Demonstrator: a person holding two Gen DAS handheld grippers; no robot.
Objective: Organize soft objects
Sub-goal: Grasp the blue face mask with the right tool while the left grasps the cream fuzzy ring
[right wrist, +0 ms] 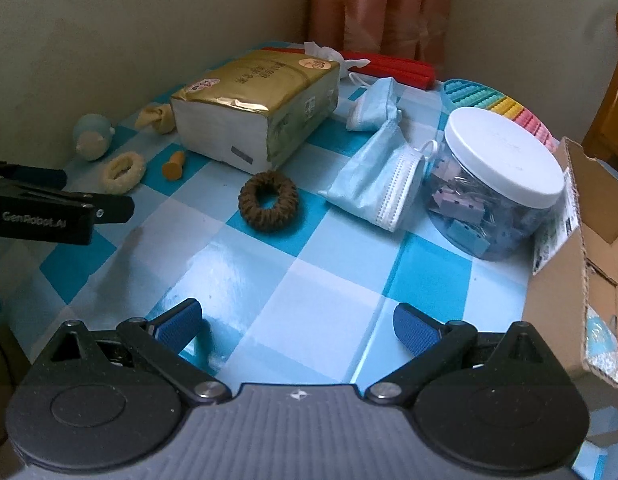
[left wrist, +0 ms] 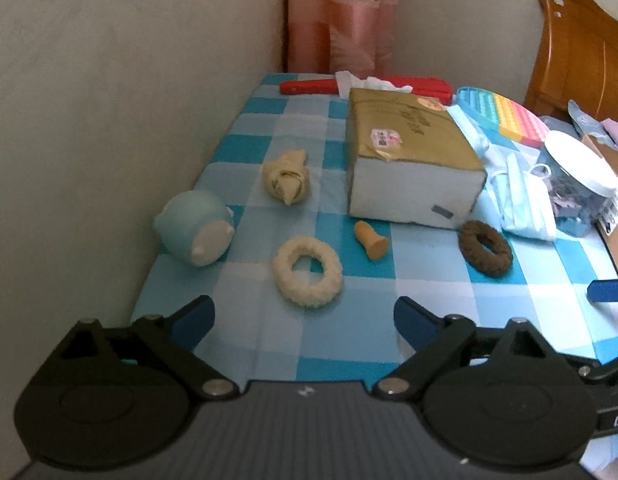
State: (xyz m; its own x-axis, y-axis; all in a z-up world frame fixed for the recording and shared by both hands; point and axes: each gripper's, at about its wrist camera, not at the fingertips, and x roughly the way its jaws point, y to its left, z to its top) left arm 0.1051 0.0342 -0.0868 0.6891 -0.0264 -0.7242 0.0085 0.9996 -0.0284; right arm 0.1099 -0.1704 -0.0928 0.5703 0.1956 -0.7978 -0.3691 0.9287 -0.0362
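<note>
Left wrist view showed your left gripper (left wrist: 303,316) wide and empty, lined up on the cream ring (left wrist: 307,271) near the table's (left wrist: 245,344) front edge; your right gripper (right wrist: 297,322) also gaped, facing the brown ring (right wrist: 268,207) mid-table.

Both my views are dim and soft, with a greenish-grey cast and no hard shadows. On the right wrist camera a pale sheen of glare lies across the checked tablecloth (right wrist: 245,264) ahead of my tongs, and the tissue pack's (right wrist: 253,108) gold wrapper glints. The fisheye bends the walls and darkens the corners. Far things like the curtain (left wrist: 341,20) are blurred; printed labels are unreadable.
</note>
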